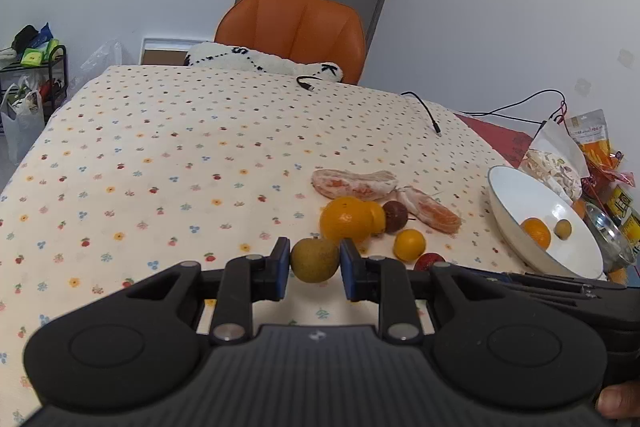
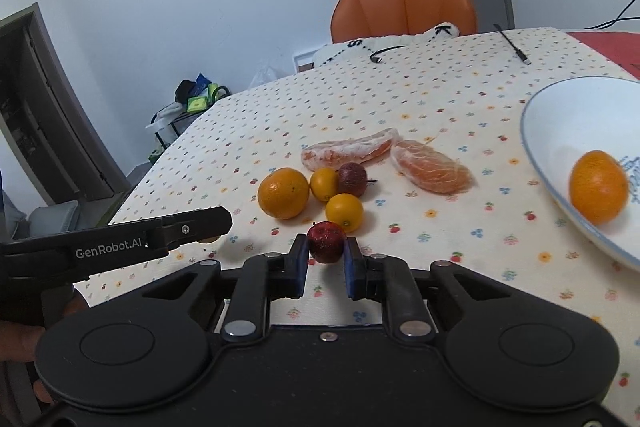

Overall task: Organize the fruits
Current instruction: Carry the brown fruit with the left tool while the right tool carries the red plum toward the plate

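Left gripper (image 1: 314, 263) jaws clamp a round brown-green fruit (image 1: 314, 259); right gripper (image 2: 327, 253) jaws clamp a small red fruit (image 2: 326, 241) at the tips. Both fruits are near-spherical, no clear long axis. Ahead of the right jaws, two peeled citrus pieces (image 2: 430, 166) lie with long axes roughly crosswise.

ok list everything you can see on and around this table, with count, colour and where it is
Brownish-green fruit: 1, between left claw's fingers
Red fruit: 1, between right claw's fingers
Oranges: 3 loose on cloth, 1 large, 2 small
Dark purple fruit: 1, beside small oranges
Peeled citrus pieces: 2, pale orange, behind cluster
Bowl: 1, white, right; holds an orange and small tan fruit
Tablecloth: cream, floral
Chair: 1, orange, far side
Cables: black, far edge
Snack packets: right edge
Left claw: black
Right claw: black
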